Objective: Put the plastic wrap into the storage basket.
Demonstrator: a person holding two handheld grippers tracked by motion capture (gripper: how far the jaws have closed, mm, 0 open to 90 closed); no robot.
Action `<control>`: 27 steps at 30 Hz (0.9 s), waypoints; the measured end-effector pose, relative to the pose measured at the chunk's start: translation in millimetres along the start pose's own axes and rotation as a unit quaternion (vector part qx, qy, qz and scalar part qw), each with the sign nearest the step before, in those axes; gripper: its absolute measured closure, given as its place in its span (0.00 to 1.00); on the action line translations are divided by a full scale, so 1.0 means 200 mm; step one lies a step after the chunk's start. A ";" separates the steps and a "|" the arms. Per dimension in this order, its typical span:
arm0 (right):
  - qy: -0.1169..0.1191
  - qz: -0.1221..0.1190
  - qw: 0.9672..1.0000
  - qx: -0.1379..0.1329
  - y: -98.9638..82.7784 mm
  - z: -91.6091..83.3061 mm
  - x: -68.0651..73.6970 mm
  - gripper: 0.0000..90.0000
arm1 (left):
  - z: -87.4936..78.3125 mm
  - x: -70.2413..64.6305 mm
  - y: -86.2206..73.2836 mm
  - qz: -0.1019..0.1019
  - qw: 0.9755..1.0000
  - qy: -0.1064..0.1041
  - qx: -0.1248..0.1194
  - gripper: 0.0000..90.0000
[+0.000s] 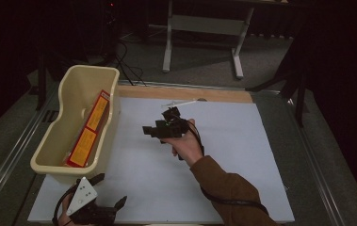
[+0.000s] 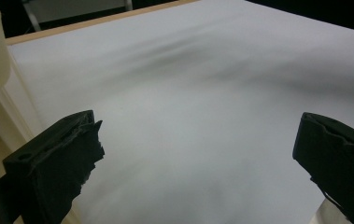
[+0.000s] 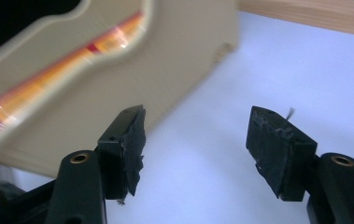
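Near edge, left of white mat: left gripper, jaws spread wide, nothing between, resting low by the tub's near end. Mid-mat: right gripper in right hand, jaws parted with a clear gap, nothing pinched, pointed toward cream plastic tub. Inside tub: red-and-yellow carton, lying lengthwise, leaning on the right wall. Beyond: wooden table edge.

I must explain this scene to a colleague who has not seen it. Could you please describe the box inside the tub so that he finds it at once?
Start at the white mat on the table, then go to its left edge, where a cream plastic tub stands. Inside it a long, flat box leans lengthwise. It is red with yellow label panels, the only brightly coloured thing here.
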State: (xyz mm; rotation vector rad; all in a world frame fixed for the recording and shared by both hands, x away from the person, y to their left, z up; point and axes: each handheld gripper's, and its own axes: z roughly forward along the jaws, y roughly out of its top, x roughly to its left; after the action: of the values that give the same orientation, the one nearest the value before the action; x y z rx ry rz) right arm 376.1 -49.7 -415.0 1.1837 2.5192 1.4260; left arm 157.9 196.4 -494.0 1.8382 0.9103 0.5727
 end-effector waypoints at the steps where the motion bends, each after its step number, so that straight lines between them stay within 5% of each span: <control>1: -0.005 -0.004 1.000 0.001 -0.02 -0.02 -0.02 0.41 | 0.00 0.00 0.00 0.000 1.000 0.000 0.001 0.01; 10: -0.050 -0.060 0.997 0.009 -0.27 -0.14 -0.12 0.37 | 0.02 0.00 0.00 0.003 1.000 -0.004 0.006 0.01; 20: -0.082 -0.123 0.989 -0.009 -0.50 -0.29 -0.21 0.25 | 0.04 0.00 0.00 0.001 1.000 -0.004 0.011 0.01; 27: -0.096 -0.118 0.988 -0.034 -0.64 -0.43 -0.29 0.23 | 0.02 0.00 0.00 -0.002 1.000 0.000 0.010 0.01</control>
State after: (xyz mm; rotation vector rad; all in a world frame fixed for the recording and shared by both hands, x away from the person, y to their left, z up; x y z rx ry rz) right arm 309.6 -186.7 -479.9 0.9260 2.3673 1.2654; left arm 160.9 194.3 -496.4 1.8531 0.9228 0.5639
